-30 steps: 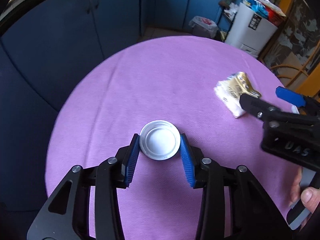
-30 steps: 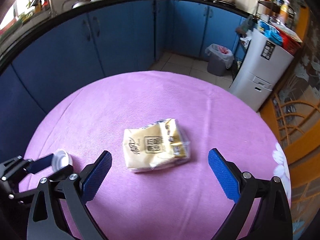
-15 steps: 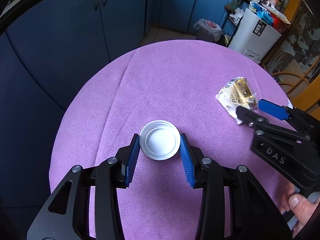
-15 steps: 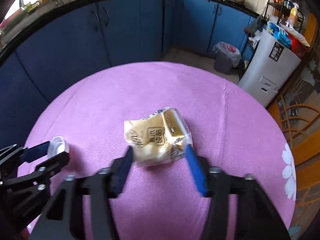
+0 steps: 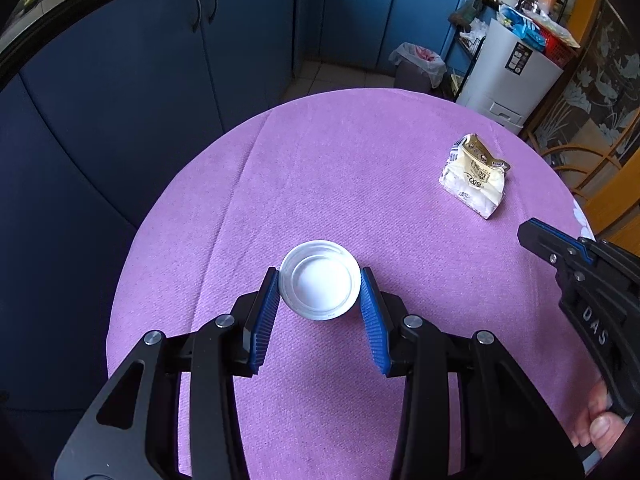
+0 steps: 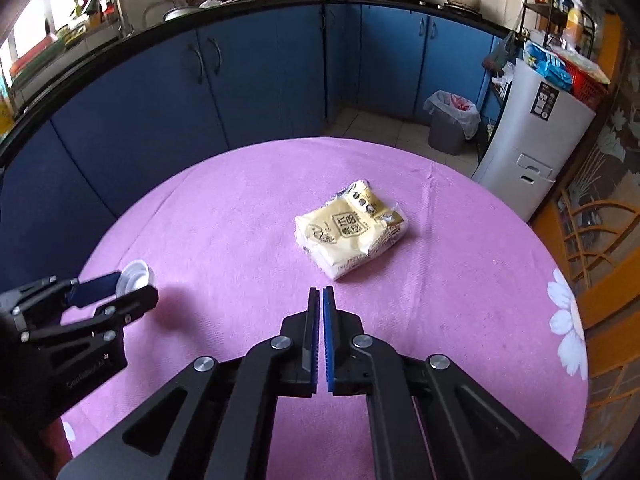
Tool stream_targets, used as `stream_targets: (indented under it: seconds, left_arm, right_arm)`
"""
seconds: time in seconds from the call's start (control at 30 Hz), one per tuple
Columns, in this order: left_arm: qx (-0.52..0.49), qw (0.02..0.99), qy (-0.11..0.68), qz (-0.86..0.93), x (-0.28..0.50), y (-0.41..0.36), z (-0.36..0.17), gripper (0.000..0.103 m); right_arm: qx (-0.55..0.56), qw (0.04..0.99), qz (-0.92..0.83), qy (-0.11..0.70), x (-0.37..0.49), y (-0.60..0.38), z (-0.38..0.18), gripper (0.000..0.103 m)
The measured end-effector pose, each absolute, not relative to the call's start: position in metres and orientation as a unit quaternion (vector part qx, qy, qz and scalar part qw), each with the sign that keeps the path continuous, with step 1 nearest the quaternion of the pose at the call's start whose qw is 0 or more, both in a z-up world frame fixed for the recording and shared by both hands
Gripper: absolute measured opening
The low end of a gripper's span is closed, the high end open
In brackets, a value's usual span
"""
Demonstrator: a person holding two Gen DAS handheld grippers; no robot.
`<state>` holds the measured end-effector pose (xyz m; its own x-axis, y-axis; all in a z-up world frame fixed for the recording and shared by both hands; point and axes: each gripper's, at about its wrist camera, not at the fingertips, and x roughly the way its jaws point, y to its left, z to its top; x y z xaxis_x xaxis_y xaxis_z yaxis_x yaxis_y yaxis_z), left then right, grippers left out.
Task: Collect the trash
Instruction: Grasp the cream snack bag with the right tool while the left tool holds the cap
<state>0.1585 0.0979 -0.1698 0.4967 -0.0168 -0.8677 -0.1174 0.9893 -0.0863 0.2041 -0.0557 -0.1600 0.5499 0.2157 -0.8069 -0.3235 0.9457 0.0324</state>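
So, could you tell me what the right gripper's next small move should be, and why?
Probably reopen and go forward to the yellow packet. The right gripper has just closed on nothing, short of the packet, which lies free on the purple tablecloth.

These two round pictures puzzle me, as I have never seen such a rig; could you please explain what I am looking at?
No robot here: a person holds a black two-finger gripper in each hand, each carrying a wide-angle camera looking along its fingers. One picture is from the left gripper, whose blue pads clamp a small white cup. The other is from the right gripper; its jaws have just been closing and are shut on nothing. A yellow packet lies ahead of it on the purple tablecloth.
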Motion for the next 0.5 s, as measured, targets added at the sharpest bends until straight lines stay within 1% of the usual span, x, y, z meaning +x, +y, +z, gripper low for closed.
stream_targets:
  seconds: [0.1, 0.33, 0.5]
  left_arm:
    - [-0.069, 0.863, 0.499, 0.030, 0.159, 0.100, -0.168, 0.041]
    - [-0.068, 0.870, 0.487, 0.036, 0.174, 0.112, -0.160, 0.041]
    - [-0.067, 0.878, 0.473, 0.039, 0.182, 0.118, -0.154, 0.041]
  right_arm:
    - [-0.061, 0.881, 0.144, 0.446, 0.215, -0.054, -0.162, 0.004]
    - [-0.026, 0.881, 0.130, 0.455, 0.247, -0.041, -0.163, 0.004]
    - [-0.019, 0.886, 0.118, 0.449, 0.253, -0.038, -0.160, 0.004]
